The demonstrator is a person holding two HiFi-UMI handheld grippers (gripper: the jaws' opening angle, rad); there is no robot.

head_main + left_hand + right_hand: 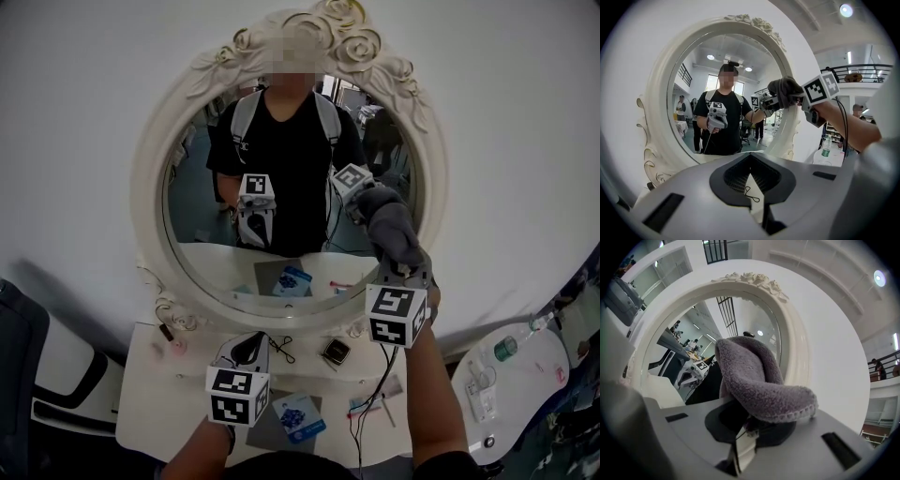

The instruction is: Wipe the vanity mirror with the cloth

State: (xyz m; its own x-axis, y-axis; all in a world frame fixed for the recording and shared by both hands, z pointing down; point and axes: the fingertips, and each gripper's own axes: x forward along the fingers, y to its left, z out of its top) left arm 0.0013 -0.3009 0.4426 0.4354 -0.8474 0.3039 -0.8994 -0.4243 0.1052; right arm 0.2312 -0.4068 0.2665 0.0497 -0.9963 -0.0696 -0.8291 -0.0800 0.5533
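Grey terry cloth (759, 380), soft, light and floppy, sits bunched in your right gripper's (747, 427) clenched fingers at the right side of the vanity mirror (202, 202), so hold its gathered fold, while your left gripper (752, 190) hovers over the worktop (150, 375), fingers together, empty.

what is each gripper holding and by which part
The right gripper is shut on the grey cloth, pinching one bunched end; the left gripper is shut, empty.
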